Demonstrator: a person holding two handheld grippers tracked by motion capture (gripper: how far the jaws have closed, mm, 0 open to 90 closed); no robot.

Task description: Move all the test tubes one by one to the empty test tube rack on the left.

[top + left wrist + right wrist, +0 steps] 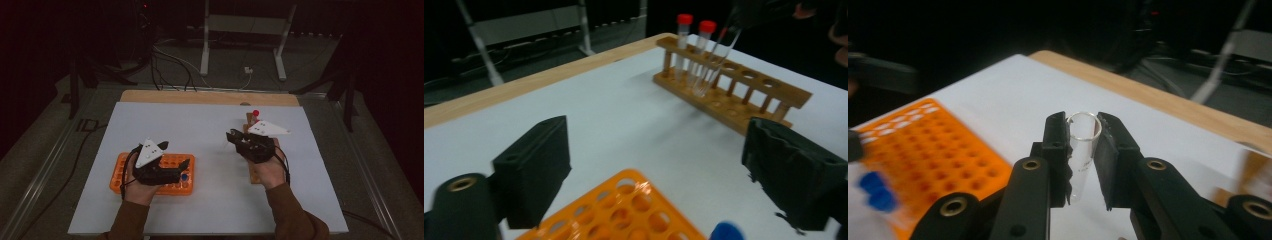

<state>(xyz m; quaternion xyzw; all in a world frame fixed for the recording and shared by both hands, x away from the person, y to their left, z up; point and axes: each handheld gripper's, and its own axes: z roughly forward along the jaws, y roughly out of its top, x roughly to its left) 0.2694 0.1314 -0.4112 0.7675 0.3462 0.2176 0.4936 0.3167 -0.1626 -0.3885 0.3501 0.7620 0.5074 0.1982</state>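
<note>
- Left tongs spread wide, holding nothing, hovering over orange rack at left of tabletop (blue-capped tube just beside).
- Right tongs pinching clear uncapped tube, tilted, near wooden rack at right.
- Step, likely: mid-transfer between racks; next needs tube upright over a hole.

My left hand holds the black two-jaw left gripper low, jaws spread wide and pointing toward my right. My right hand holds the black right gripper, its jaws pinched on a clear open-topped glass tube.
</note>
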